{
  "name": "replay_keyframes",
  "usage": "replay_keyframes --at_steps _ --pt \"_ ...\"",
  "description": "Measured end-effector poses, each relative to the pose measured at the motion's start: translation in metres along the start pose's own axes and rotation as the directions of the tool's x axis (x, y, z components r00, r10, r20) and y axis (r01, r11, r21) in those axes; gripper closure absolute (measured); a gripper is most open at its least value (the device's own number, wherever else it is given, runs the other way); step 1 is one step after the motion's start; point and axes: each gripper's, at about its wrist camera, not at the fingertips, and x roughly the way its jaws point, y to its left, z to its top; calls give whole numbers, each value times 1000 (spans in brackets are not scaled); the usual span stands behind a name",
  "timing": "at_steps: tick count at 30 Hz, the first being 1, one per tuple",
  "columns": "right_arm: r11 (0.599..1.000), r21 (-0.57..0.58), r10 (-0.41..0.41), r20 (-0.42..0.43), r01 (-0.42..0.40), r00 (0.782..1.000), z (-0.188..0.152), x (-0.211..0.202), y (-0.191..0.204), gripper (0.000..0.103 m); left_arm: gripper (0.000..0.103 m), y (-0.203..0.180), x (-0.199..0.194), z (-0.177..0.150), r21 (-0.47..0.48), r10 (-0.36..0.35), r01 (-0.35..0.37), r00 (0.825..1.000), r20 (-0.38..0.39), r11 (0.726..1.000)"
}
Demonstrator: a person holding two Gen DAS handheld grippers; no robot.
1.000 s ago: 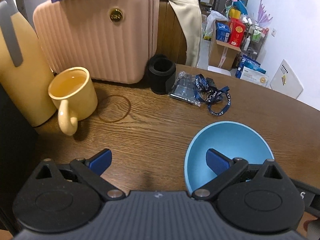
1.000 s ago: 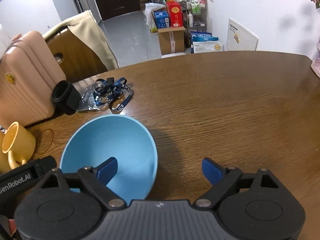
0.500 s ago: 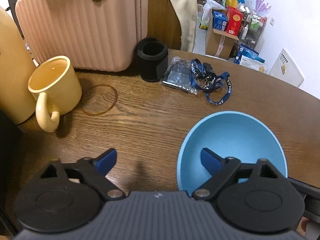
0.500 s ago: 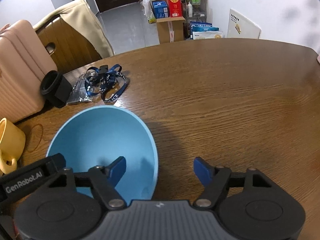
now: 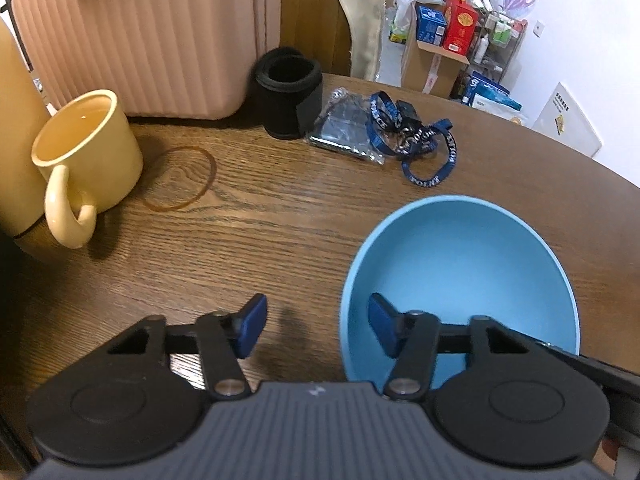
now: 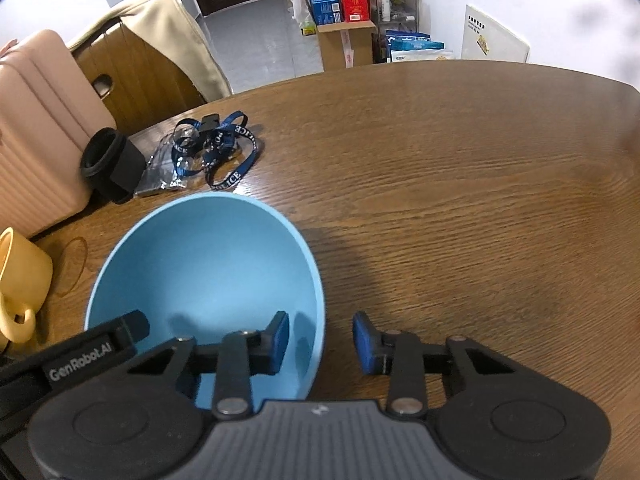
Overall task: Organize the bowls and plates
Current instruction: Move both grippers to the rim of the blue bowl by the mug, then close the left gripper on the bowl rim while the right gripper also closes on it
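Note:
A light blue bowl (image 5: 460, 264) (image 6: 208, 264) sits upright on the brown wooden table (image 6: 460, 200). My left gripper (image 5: 316, 328) straddles the bowl's left rim, its right pad inside the bowl and its left pad over the table. The jaws are closing, and a gap still shows between the pads and the rim. My right gripper (image 6: 320, 342) straddles the bowl's right rim, one pad inside and one outside. It is closing too, with neither pad touching the wall. The left gripper's black body (image 6: 92, 356) reaches over the bowl's near left edge.
A yellow mug (image 5: 86, 156) stands at the left beside a tall yellow jug (image 5: 12, 140). Behind them is a pink suitcase (image 5: 152, 36). A black cylinder (image 5: 290, 88), a clear pouch with a blue lanyard (image 5: 416, 140) and a rubber band (image 5: 180, 178) lie beyond the bowl.
Both grippers have sunk toward the bowl. Their jaws have narrowed from wide apart to a smaller gap around the bowl's rim. The bowl has not moved.

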Motion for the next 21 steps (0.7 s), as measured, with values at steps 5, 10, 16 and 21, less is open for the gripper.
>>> replay_keyframes --at_steps 5,10,16,21 --pt "1000 -10 4 -5 -4 1000 -2 3 1 85 78 -3 3 -3 24 -42 43 999 -13 999" --pt "1000 -6 23 -2 -23 1000 -3 1 1 94 88 -7 4 -5 35 -59 59 998 -15 998" --pt "1000 1 32 4 -32 999 -6 -3 2 95 89 -8 2 -8 37 -49 49 999 -14 998" --pt "999 -1 35 8 -35 999 -10 -8 2 95 90 -7 -3 -10 33 -50 50 999 -11 998"
